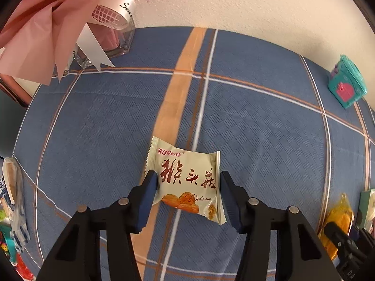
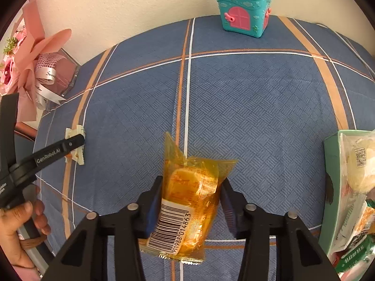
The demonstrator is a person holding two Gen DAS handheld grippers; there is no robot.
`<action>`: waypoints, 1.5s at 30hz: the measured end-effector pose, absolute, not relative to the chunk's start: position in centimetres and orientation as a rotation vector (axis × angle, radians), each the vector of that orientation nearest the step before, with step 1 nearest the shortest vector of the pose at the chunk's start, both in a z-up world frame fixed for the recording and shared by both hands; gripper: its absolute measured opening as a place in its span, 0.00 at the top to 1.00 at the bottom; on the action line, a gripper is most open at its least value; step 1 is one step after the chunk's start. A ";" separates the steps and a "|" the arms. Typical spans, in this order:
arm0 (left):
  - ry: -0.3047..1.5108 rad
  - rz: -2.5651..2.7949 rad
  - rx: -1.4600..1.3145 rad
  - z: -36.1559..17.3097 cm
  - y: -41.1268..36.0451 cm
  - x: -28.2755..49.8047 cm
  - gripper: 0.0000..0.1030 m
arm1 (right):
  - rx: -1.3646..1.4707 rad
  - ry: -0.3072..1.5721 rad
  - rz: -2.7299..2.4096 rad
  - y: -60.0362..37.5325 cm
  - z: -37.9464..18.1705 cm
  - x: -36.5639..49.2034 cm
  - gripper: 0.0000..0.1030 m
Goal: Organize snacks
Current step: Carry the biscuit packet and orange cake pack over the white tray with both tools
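Observation:
A cream snack packet (image 1: 187, 178) with red lettering and a biscuit picture lies on the blue plaid tablecloth (image 1: 257, 128). My left gripper (image 1: 187, 179) points down over it, its blue pads against the packet's left and right edges. In the right wrist view, my right gripper (image 2: 192, 185) is shut on a clear orange snack packet (image 2: 187, 201) with a barcode label, tilted up off the cloth. That view also shows the left gripper (image 2: 75, 145) on the cream packet (image 2: 76, 132) at far left. The orange packet (image 1: 337, 220) and right gripper (image 1: 349, 236) show at the left wrist view's lower right.
A teal toy house (image 2: 243, 9) stands at the table's far edge by the wall. A pink bouquet (image 1: 46, 23) in a glass vase (image 1: 121, 44) fills the far left corner. A green box (image 2: 332, 187) holding several snack packets sits at right. More packets (image 1: 14, 199) lie at left. A person's hand (image 2: 18, 229) holds the left tool.

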State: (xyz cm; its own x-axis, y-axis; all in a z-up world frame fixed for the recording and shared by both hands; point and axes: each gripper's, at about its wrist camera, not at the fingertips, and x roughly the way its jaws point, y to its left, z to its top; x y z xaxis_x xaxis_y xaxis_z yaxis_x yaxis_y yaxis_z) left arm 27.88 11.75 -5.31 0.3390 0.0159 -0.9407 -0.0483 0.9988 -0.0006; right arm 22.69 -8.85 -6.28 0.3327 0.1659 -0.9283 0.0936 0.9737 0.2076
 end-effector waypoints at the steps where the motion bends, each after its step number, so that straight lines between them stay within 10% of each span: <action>1: 1.222 0.035 -0.031 -5.3 11.6 27.7 0.47 | 0.240 1.236 0.047 -9.0 -6.2 22.5 0.55; 45: 0.996 -0.381 -0.164 6.4 -11.2 9.2 0.47 | 0.191 1.032 -0.238 -25.3 4.5 5.6 0.56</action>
State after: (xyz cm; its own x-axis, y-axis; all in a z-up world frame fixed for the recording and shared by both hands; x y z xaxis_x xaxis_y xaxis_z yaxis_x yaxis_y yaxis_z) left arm 9.22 -11.17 6.43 0.4844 -0.3852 -0.7854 0.2367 0.9220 -0.3062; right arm 5.63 -25.30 4.45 0.4915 -0.1054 -0.8645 0.2838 0.9578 0.0446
